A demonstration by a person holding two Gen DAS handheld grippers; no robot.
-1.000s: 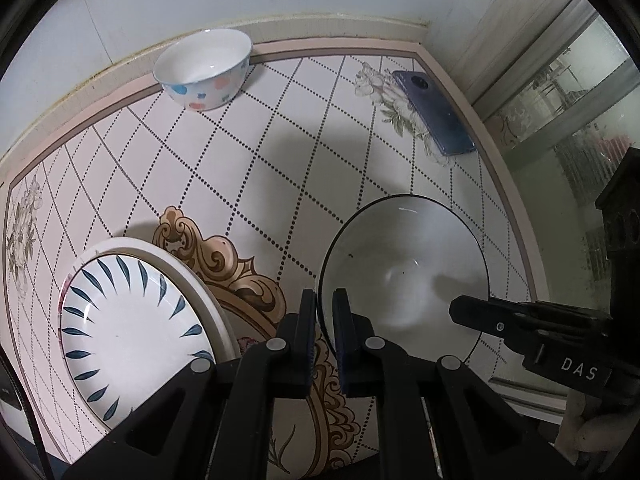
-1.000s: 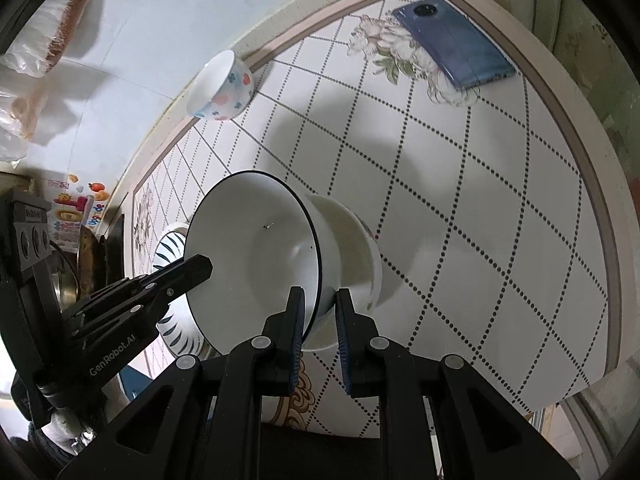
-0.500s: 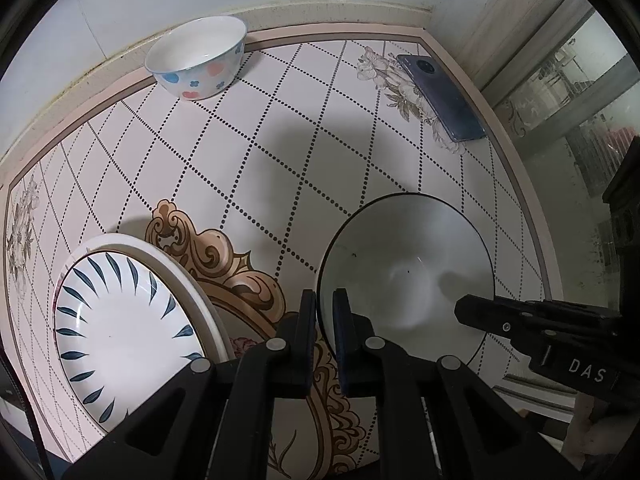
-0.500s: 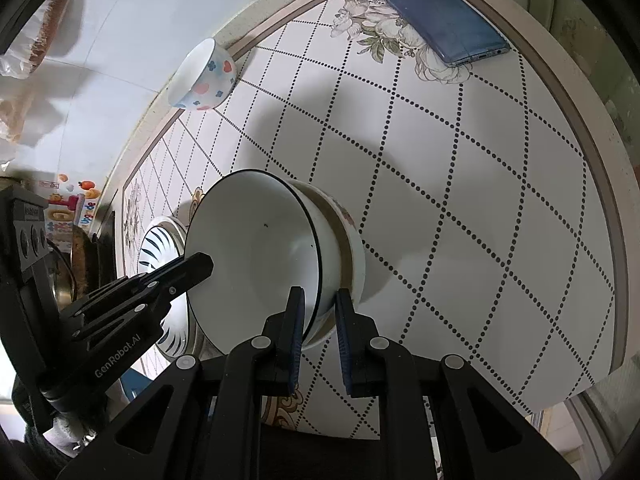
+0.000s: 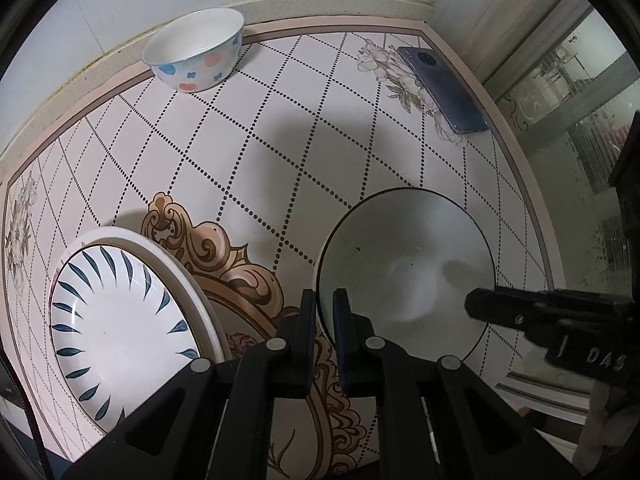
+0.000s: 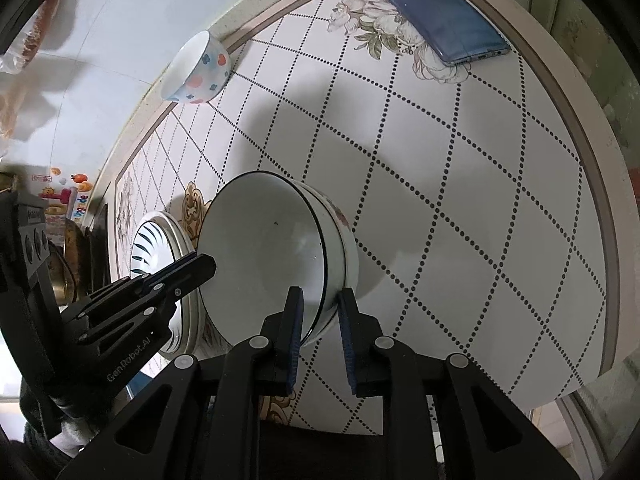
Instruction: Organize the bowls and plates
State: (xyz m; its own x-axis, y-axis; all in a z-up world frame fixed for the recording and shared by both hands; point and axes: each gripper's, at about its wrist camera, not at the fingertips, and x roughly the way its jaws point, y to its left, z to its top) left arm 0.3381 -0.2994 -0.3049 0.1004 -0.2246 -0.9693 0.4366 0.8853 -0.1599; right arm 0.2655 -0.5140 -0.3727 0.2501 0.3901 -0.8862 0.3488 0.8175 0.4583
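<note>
A: In the left wrist view, what did the left hand-held gripper [image 5: 323,312] have?

B: It pinched the near rim of the big bowl [image 5: 404,268], one finger inside, one outside. The bowl lay just ahead and to its right on the tabletop [image 5: 256,128]. The striped plate [image 5: 116,320] sat close on its left, the spotted bowl [image 5: 194,50] far ahead by the wall, and a phone [image 5: 444,88] far ahead to the right. The right hand-held gripper [image 5: 476,304] reached in over the bowl's far side.

A: What had changed there?

B: Little. The pinch was the same as a second before; only the view had shifted slightly.

A: And the right wrist view?

B: The right hand-held gripper [image 6: 320,308] was opening, with the bowl's rim [image 6: 316,296] still between its fingers but the pads coming off it. A second before they were pressed on that rim. The bowl looked nested in another bowl [image 6: 350,256] beneath.

A: The risk?

B: I judged that with one side let go, the bowl hung on the left pinch alone. If it wasn't seated, it could tip or slide and knock the striped plate [image 6: 160,248], just beyond the left hand-held gripper [image 6: 200,268].
</note>
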